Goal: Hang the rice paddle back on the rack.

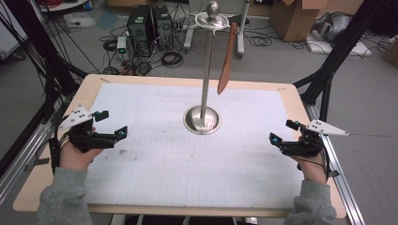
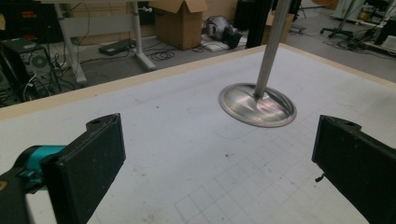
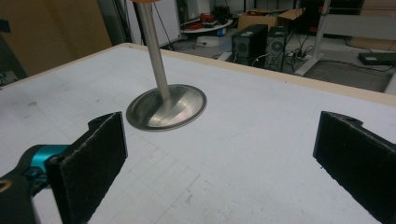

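Note:
A steel stand (image 1: 205,75) rises from a round base (image 1: 202,119) at the middle of the white grid mat (image 1: 155,159); its base also appears in the left gripper view (image 2: 257,104) and the right gripper view (image 3: 166,107). A brown wooden spatula (image 1: 227,58) hangs from a hook near the stand's top. My left gripper (image 1: 111,123) is held at the mat's left edge, open and empty (image 2: 219,158). My right gripper (image 1: 283,131) is held at the mat's right edge, also open and empty (image 3: 219,154). Both point toward the stand.
The mat lies on a wooden table (image 1: 42,178) with black frame legs at both sides. Behind the table the floor holds computer towers (image 1: 149,28), cables and cardboard boxes (image 1: 293,16).

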Available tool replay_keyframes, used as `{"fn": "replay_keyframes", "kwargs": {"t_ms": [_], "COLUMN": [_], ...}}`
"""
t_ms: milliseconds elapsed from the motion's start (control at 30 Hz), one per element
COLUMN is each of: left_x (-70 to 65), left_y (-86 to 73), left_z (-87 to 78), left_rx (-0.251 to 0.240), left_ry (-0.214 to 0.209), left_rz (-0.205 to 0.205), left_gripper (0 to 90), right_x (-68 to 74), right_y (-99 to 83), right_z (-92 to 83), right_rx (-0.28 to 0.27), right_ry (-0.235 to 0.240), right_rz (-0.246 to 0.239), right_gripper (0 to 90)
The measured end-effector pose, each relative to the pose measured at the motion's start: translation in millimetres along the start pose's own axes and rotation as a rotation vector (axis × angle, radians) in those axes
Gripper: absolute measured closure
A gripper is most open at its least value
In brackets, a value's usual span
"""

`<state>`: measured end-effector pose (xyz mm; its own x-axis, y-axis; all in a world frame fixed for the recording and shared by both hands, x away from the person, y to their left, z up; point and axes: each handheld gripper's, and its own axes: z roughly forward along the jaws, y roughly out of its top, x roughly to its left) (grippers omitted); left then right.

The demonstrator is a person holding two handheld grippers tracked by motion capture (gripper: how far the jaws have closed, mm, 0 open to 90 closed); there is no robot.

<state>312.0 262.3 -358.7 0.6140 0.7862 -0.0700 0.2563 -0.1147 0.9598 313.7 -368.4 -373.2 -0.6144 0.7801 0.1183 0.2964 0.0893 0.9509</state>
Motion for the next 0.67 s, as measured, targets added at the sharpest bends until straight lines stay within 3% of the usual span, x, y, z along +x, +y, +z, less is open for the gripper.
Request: {"fn": "replay_keyframes", "kwargs": {"t_ms": [100, 400, 667], "left_x": [6.3, 23.6, 22.0], "left_y": [-5.5, -20.3, -21.6], "left_z": [-2.7, -15.0, -15.7], "left_rx": [0.004, 0.004, 0.009], "left_ry": [0.029, 0.097, 0.097], "left_rz": [-0.010, -0.051, -0.050], "left_gripper": [3.0, 3.0, 3.1], "right_x": [-0.4, -5.2, -6.4], "right_y": [-1.1, -1.9, -1.6], "right_z": [4.4, 7.9, 8.2], "right_rx": [0.023, 0.007, -0.008], "right_ry": [-0.014, -0.040, -0.038], "right_rz": [-0.007, 0.002, 0.009], "right_gripper": [1.6, 1.6, 1.6]}}
